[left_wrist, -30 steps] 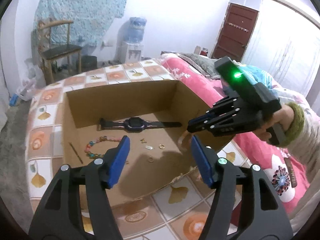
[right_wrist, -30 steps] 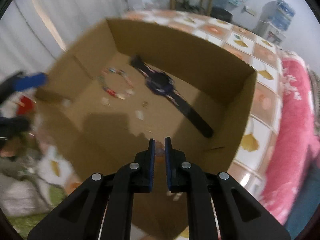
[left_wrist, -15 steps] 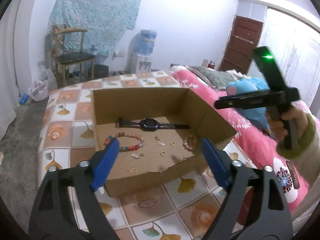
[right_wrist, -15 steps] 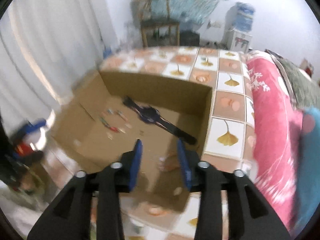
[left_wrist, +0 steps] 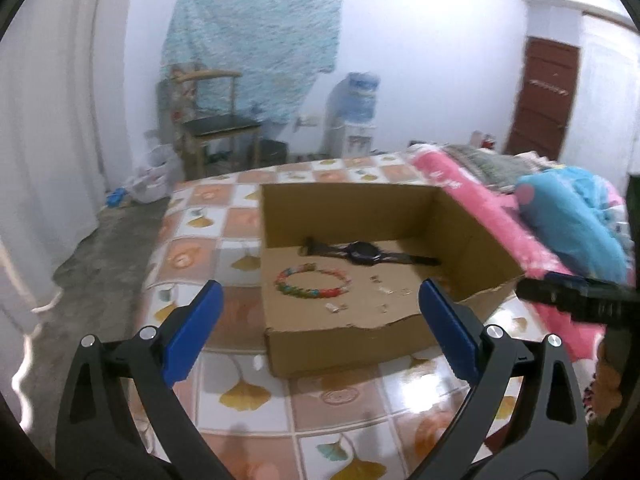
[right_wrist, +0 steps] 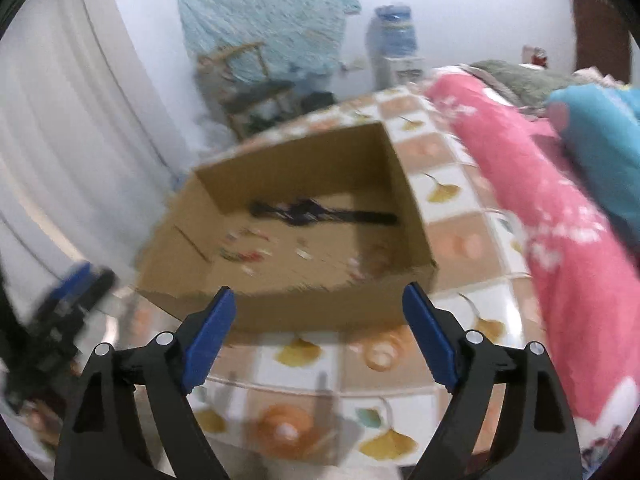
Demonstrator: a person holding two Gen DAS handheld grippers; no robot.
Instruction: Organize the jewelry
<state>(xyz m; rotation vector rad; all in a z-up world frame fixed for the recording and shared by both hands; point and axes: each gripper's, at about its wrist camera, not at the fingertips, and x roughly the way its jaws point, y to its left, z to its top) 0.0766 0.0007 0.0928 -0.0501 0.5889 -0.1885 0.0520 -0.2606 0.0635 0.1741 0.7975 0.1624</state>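
An open cardboard box point(left_wrist: 348, 340) point(right_wrist: 280, 314) sits on a bed covered with a leaf-patterned tile cloth. On its floor lie a black watch point(left_wrist: 362, 252) point(right_wrist: 316, 214), a colourful bead bracelet point(left_wrist: 314, 282) and several small rings and earrings point(left_wrist: 380, 290). My left gripper point(left_wrist: 320, 328) hovers in front of the box's near wall, jaws still opening and nothing between them. My right gripper point(right_wrist: 318, 334) is also in front of the box, jaws opening and empty; its view is blurred. Its black body point(left_wrist: 580, 300) shows at the right of the left wrist view.
A pink blanket point(left_wrist: 500, 216) and a blue plush cushion point(left_wrist: 572, 220) lie to the right of the box. A wooden chair point(left_wrist: 216, 120), a water dispenser point(left_wrist: 354, 116) and a brown door point(left_wrist: 544, 96) stand at the back of the room. Grey floor lies left of the bed.
Both grippers pulled back out of the box and widened their jaws. The right one was shut low inside the box; a beaded bracelet lay there once it opened and withdrew.
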